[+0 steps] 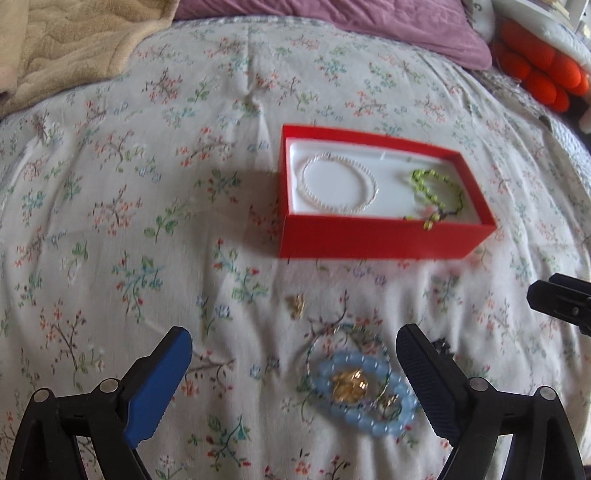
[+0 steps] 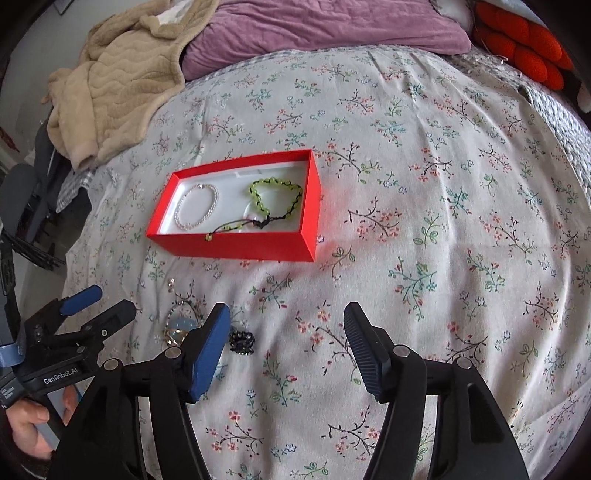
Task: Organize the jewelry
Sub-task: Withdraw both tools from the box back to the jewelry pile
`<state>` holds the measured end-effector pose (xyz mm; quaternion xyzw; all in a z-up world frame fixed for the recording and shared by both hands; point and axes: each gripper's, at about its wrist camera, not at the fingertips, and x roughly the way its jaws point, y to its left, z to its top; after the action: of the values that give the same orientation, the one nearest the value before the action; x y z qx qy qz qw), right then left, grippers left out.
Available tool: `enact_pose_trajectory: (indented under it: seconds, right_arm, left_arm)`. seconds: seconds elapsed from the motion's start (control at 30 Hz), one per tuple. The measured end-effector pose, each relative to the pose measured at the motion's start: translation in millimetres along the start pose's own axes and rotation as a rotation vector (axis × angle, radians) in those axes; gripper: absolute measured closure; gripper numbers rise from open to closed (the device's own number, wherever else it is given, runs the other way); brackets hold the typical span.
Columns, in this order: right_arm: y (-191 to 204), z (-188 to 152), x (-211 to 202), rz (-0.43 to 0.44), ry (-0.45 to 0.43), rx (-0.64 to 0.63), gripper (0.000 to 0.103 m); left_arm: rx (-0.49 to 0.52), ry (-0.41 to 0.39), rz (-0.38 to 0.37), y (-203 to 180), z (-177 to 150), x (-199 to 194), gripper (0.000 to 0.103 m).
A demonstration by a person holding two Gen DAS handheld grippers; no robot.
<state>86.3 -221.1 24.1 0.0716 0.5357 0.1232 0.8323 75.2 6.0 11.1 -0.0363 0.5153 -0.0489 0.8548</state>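
- a bed fills both views, covered by a pale floral bedspread (image 2: pixel 424 221) printed with small pink, green and blue sprigs, lightly creased.
- at the head lies a mauve pillow (image 2: pixel 332 26), wrinkled.
- a beige fleece blanket (image 2: pixel 122 81) is heaped at the far left corner, touching the pillow.
- a bright orange knobbly cushion (image 2: pixel 524 48) sits at the far right corner.
- a grey checked under-sheet (image 2: pixel 554 107) shows along the right edge.
- soft daylight falls across the cover, with faint shadows.
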Motion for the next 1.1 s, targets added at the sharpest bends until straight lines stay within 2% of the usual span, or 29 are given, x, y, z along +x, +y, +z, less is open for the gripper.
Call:
enact_pose_trajectory:
  seconds: [0.17, 0.3, 0.73, 0.83, 1.1]
  right_arm:
    - [12.5, -14.7, 4.0, -0.024, 0.048, -0.093, 0.036]
    - [19.7, -22.1, 6.7, -0.043, 0.061, -0.134, 0.036]
    - [19.5, -27.9, 28.8, -0.068, 0.127, -0.134, 0.035]
    - [15.9, -27.8, 30.4, -0.065, 0.134, -0.118, 0.035]
    - [10.7, -28.1, 29.9, -0.067, 0.140, -0.106, 0.035]
  left_arm:
    - [-0.012, 0.064, -0.012, 4.9, -13.9, 6.6, 0.010]
    - [0.002, 0.065, -0.008, 6.3, -17.7, 4.3, 0.010]
    - [-0.033, 0.113, -0.022, 24.7, -18.1, 15.5, 0.010]
    - [-0.047, 0.117, -0.052, 29.7, -16.2, 17.0, 0.011]
    - [-0.070, 0.137, -0.112, 36.7, -12.0, 22.4, 0.029]
